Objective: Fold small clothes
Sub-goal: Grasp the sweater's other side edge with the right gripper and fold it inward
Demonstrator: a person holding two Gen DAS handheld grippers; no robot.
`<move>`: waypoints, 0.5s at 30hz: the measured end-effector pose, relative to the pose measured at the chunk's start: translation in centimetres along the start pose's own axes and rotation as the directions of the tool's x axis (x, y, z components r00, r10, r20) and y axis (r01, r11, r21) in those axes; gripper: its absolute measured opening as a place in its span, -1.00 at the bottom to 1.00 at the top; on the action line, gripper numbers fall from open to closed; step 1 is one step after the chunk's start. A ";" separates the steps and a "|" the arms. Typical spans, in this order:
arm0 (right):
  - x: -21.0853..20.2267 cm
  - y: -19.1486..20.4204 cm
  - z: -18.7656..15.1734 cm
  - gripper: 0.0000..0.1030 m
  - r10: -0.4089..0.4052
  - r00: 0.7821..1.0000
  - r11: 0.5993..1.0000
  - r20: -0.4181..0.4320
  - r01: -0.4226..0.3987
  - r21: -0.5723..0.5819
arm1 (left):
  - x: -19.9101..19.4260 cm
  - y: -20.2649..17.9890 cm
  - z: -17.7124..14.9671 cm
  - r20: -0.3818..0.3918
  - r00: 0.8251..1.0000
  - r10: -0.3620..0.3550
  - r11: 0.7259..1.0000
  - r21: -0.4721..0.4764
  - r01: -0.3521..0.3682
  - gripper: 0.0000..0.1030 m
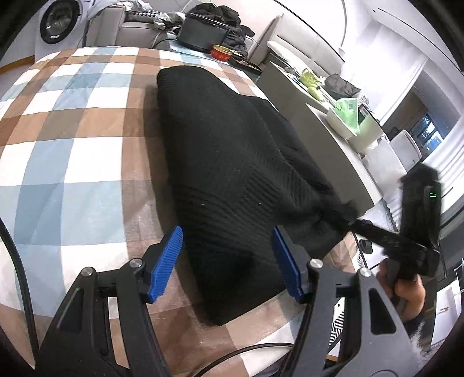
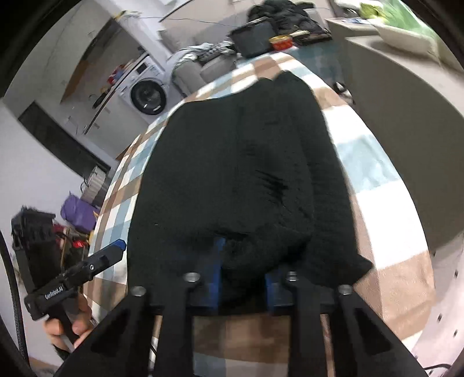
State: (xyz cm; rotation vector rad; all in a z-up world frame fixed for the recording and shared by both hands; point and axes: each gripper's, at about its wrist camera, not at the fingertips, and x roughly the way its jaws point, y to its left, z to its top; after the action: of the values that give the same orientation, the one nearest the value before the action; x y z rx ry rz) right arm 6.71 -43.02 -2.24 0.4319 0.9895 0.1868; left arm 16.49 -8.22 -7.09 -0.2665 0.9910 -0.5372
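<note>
A black knit garment [image 1: 226, 162] lies on the checked cloth [image 1: 72, 139] of the table, stretched long towards me. My left gripper [image 1: 227, 261] is open, its blue fingers [image 1: 165, 261] standing on either side of the garment's near end, not closed on it. My right gripper [image 2: 242, 278] is shut on the black garment [image 2: 237, 162], a bunch of fabric pinched between its blue fingers [image 2: 216, 278] and lifted a little. In the left wrist view the right gripper [image 1: 362, 224] holds the garment's right corner. In the right wrist view the left gripper [image 2: 116, 248] sits at the garment's left edge.
A grey cabinet [image 1: 313, 130] with a white bowl [image 1: 342, 123] stands right of the table. Behind the table are a sofa [image 1: 139, 32] with dark clothes, a dark box [image 1: 200, 33], a red tin [image 1: 221, 52] and a washing machine [image 1: 58, 24].
</note>
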 end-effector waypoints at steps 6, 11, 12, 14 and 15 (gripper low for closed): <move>-5.8 2.9 1.2 -0.73 -0.034 0.979 0.988 0.199 0.062 -0.139 | -0.2 1.1 0.3 0.011 1.000 0.024 0.999 -0.037 -0.024 0.17; -4.4 -0.2 -0.2 -0.69 -0.165 0.979 0.979 0.115 0.177 -0.097 | 0.7 2.0 0.4 -0.007 1.000 0.029 0.997 -0.074 -0.029 0.17; -3.3 -1.4 -0.7 -0.63 -0.179 0.982 0.981 0.060 0.183 -0.068 | 1.0 2.1 0.4 -0.013 0.999 0.030 0.997 -0.076 -0.031 0.17; -2.7 -2.9 -1.3 -0.50 -0.156 0.988 0.987 0.021 0.157 -0.026 | 1.6 2.3 0.5 -0.028 0.999 0.032 0.997 -0.068 -0.034 0.17; -3.1 -3.2 -1.1 -0.30 -0.138 0.990 0.990 0.030 0.139 -0.013 | 1.8 2.4 0.7 -0.031 0.999 0.034 0.997 -0.069 -0.036 0.17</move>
State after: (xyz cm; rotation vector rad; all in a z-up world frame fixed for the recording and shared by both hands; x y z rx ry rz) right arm 3.99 -46.66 -1.76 0.3494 0.9849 0.0625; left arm 18.57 -7.25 -9.14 -0.3031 1.0429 -0.4768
